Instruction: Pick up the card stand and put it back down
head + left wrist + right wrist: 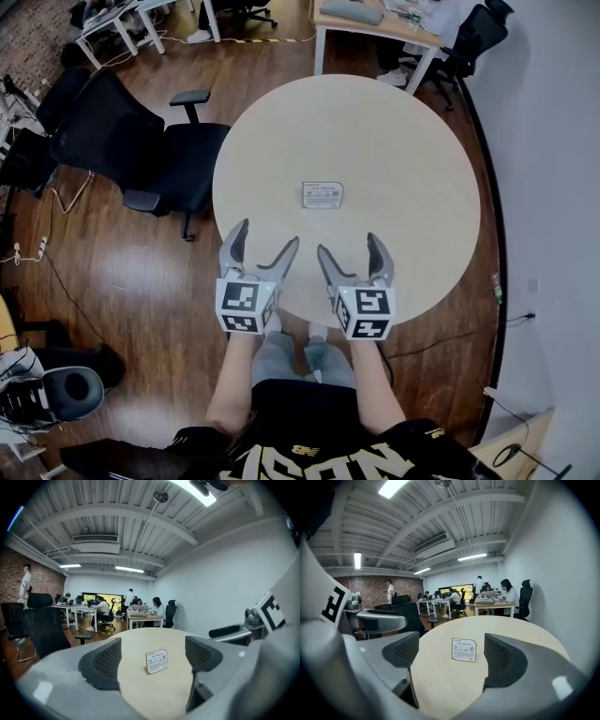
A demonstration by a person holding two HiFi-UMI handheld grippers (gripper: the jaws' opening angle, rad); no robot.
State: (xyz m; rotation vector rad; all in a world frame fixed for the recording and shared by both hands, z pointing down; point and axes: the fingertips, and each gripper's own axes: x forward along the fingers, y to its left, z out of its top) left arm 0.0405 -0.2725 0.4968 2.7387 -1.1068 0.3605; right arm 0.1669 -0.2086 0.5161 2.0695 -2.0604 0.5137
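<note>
Near the middle of the round table (403, 141) stands the card stand (322, 194) – a small upright sign, its printed face turned toward us. The print is too small to read, and the foot it sits in may be a wooden slot, though we cannot be sure. It rests on the tabletop with nothing touching it, so we judge that the pick-up has not begun.

Both gripper views frame the sign between their jaws, but only by line of sight: it is well ahead of the fingertips with bare tabletop between. That placement suits the task, since a sign alone in the open can be approached from either side.

Closer in, the left gripper (267, 234) and the right gripper (349, 244) are side by side over the near edge of the table, both aimed at the sign. Each has its jaws spread wide with nothing between the pads – both empty, which fits an approach rather than a grip. Their marker cubes (246, 305) face up toward the head camera.

We hold the forearms roughly parallel and close together, reaching forward from the body, with the grippers tipped a little downward toward the tabletop. A black office chair (159, 150) stands just off the table's left side, clear of our reach.
</note>
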